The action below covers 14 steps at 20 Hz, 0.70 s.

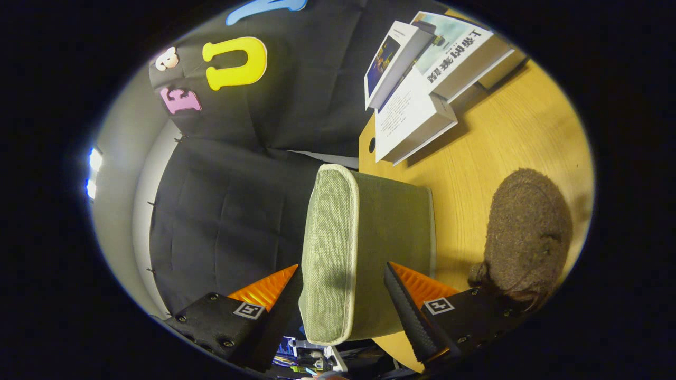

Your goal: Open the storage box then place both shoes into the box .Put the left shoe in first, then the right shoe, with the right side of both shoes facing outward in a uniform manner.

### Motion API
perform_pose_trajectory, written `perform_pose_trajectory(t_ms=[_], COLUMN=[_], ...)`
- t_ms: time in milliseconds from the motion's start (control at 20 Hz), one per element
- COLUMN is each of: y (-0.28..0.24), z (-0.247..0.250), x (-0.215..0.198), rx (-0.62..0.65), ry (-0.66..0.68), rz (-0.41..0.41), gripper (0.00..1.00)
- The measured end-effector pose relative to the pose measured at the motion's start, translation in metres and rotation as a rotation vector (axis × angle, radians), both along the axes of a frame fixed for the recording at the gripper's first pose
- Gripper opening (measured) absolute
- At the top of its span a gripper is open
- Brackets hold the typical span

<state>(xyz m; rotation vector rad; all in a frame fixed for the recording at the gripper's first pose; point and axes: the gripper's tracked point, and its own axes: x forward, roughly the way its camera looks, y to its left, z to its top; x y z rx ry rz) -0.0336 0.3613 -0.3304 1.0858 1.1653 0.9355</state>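
The view is rolled sideways, so the wooden table [501, 142] stands on the right. A green fabric storage box [396, 221] rests on it, closed by a lid [330, 237] with pale piping. My gripper [342, 266] is open and straddles the lid's near end. One finger lies against the lid's top face, while the other is over the box's side wall, apart from the lid's rim. A brown fuzzy shoe [528, 227] lies on the table beside the box, just beyond that second finger. Only one shoe is in sight.
A pile of white books [417, 116] lies on the table beyond the box, near the table's far edge. The booth's black cloth wall hangs behind the box. Bare wood runs between the box, the shoe and the books.
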Motion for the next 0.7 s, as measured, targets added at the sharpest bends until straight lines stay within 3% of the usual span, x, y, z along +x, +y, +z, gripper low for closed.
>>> perform_pose_trajectory(t_ms=[100, 250, 300, 350, 400, 500, 650, 700], y=[0.002, 0.01, 0.014, 0.015, 0.008, 0.006, 0.0, 0.007], z=[-0.003, 0.007, 0.008, 0.005, 0.007, 0.011, 0.027, 0.027], x=[-0.002, 0.004, 0.008, 0.009, 0.006, 0.011, 0.015, 0.014], rx=[0.016, 0.036, 0.038, 0.032, 0.028, 0.01, 0.003, -0.005], ry=[0.007, 0.009, 0.019, 0.038, 0.049, 0.062, 0.018, 0.021], rz=[0.008, -0.008, -0.021, -0.026, -0.023, -0.038, -0.023, -0.017], gripper=[0.94, 0.8, 0.73, 0.5, 0.48, 0.18, 0.17, 0.05])
